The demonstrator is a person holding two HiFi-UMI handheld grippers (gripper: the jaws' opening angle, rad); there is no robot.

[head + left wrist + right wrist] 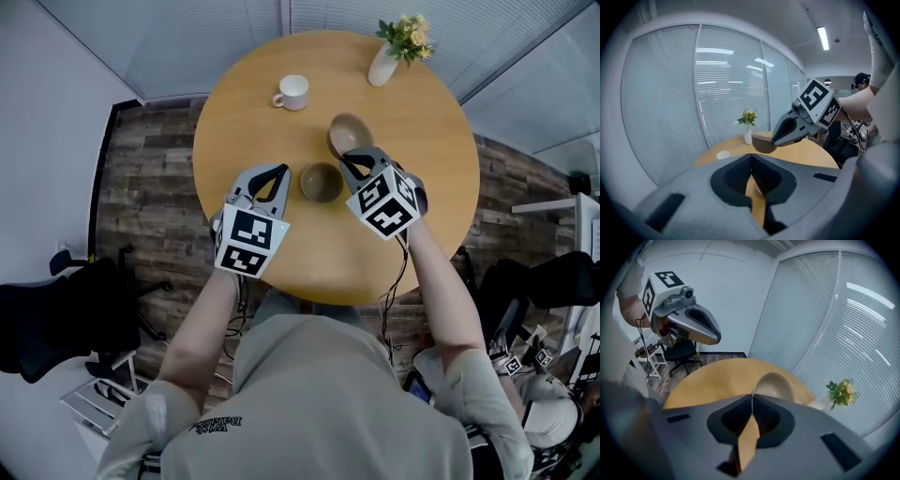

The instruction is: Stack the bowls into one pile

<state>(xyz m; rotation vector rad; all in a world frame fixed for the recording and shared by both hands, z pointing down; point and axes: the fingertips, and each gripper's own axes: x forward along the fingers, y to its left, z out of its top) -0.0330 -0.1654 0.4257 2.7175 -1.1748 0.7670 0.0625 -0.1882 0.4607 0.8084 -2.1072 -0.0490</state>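
The right gripper (352, 161) clamps the rim of a tilted bowl (348, 134) just behind the second bowl (322, 182) on the table (253, 112), the left gripper (277, 174) sits closed and empty, and nothing is stacked yet.

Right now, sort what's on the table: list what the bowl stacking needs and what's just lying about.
For the job:
- held bowl, gripped at its rim by the right gripper
- second bowl, on the table

Lying about:
- mug
- vase of flowers
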